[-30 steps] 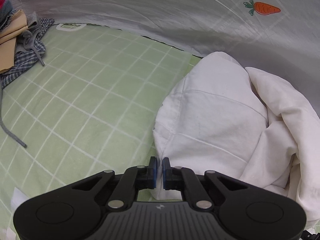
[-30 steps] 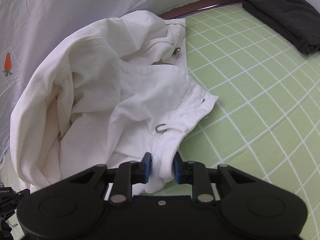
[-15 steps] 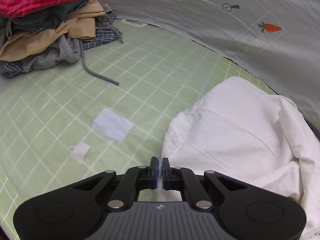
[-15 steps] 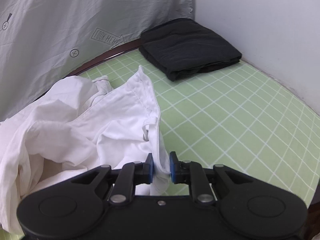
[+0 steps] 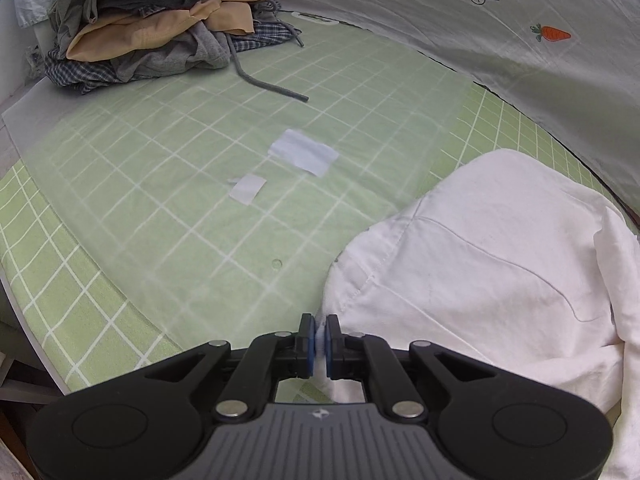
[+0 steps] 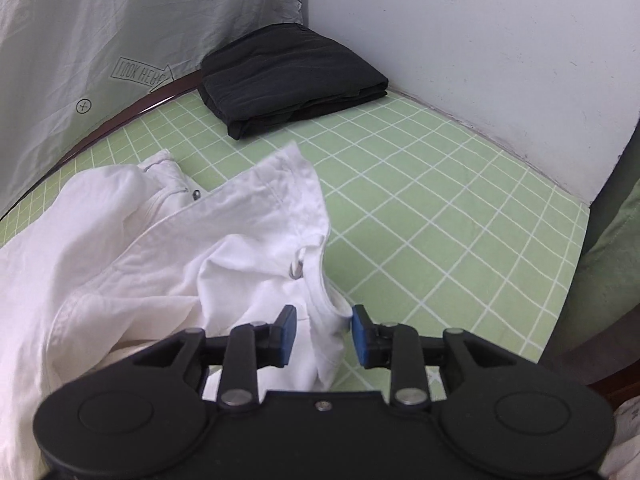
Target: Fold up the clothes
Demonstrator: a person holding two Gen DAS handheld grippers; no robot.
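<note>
Spreading seems the step: left gripper [image 5: 319, 340] clamps the crumpled white cotton garment [image 5: 500, 264] by an edge, right gripper [image 6: 322, 330] gapes around a loose fold, needing a fresh hold; only its view shows the folded black garment [image 6: 288, 76] ahead.

light was soft and even in both views, with only faint shadows. fisheye bending curved the green grid sheet [image 5: 168, 216] hard toward the rims, and corners went black at 1, 5, 7 and 11 o'clock. a hazy, washed-out patch blurred the left view's middle; the white garment [image 6: 120, 248] looked nearly overexposed.
</note>
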